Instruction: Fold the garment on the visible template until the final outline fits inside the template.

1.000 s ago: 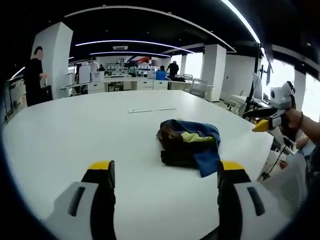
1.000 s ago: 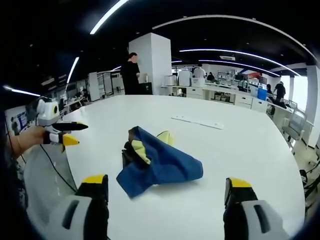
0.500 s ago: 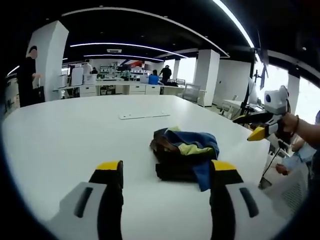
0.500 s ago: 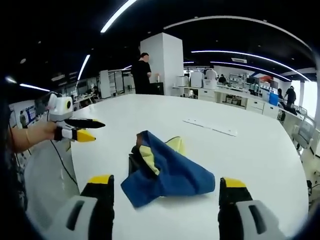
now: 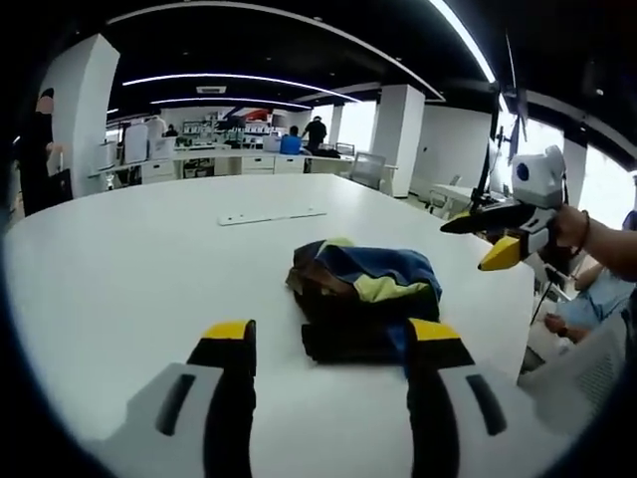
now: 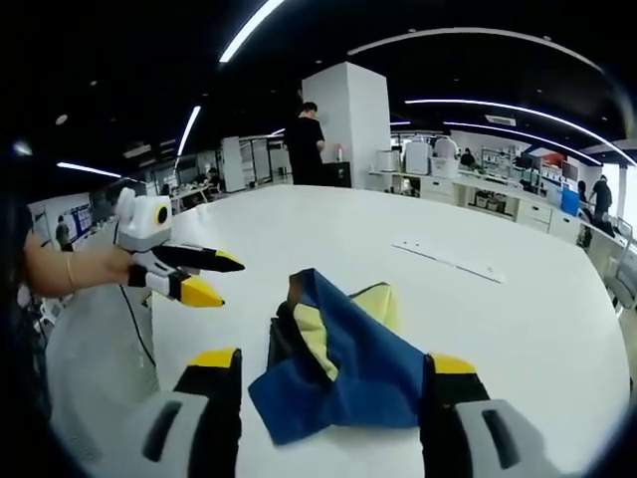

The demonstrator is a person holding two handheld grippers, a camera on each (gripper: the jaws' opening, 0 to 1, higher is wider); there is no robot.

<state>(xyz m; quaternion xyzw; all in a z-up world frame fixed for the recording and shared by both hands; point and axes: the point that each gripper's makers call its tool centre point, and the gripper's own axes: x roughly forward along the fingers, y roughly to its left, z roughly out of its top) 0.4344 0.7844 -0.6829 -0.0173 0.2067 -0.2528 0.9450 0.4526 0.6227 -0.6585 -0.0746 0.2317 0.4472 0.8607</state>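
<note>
Blue, yellow and dark brown cloth lay bunched in a soft, rumpled heap: the garment (image 5: 363, 299) sat on the smooth white desk (image 5: 129, 269), just ahead of the left tongs (image 5: 331, 339) and slightly toward their right jaw. In the left gripper view its lower dark layer formed a flat, folded slab, with the blue and yellow folds piled loosely on top. The left tongs were released, their two grey jaws with yellow tips standing well apart and holding nothing.

In the right gripper view the garment (image 6: 343, 363) showed a broad blue panel draped forward in a rough triangle between the two jaws of the right tongs (image 6: 325, 363), with a yellow fold behind it and a dark edge on the side nearer the left jaw. The right tongs were likewise released, jaws spread wide with nothing held between them.

Each pair of tongs appeared in the other's view, held in a hand: the right pair at the right edge of the left gripper view, beyond the garment, and the left pair to the left of the cloth in the right gripper view, its slim black-and-yellow jaws parted.

Farther ahead of the garment, well apart from it, a thin flat pale strip (image 5: 271, 215) lay on the desk.
</note>
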